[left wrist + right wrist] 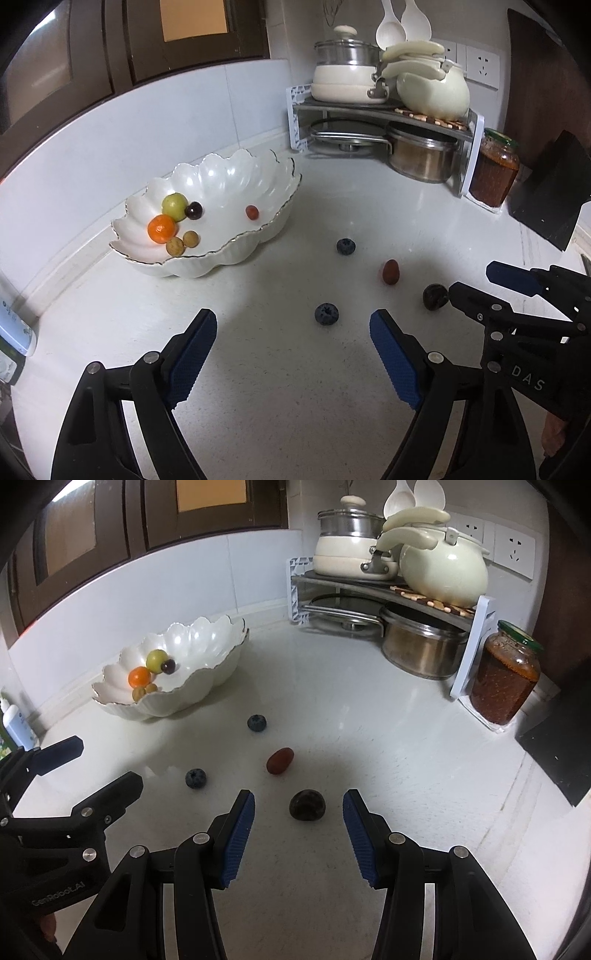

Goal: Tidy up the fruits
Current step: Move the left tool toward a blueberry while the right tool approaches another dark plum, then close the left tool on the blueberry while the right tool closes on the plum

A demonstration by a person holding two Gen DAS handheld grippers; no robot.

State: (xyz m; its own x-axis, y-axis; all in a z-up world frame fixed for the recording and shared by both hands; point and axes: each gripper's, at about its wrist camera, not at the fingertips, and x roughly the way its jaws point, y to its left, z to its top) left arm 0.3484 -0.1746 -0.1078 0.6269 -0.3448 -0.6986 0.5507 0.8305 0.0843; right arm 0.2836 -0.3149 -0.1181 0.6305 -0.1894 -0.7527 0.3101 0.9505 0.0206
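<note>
The right gripper (298, 805) hangs low over the white counter (369, 720), jaws spread wide and empty around a dark fruit (307, 804). The left gripper (293, 325), also wide open and empty, hovers near a blueberry (326, 314). The scalloped bowl (236, 247) of fruit sits far left, by the tiled wall.

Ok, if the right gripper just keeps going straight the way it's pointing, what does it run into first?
Most likely the dark fruit, lying on the counter just ahead of the open right gripper, roughly centred between the fingers. The reddish fruit lies beyond, slightly left. Height above the counter is unclear.
</note>
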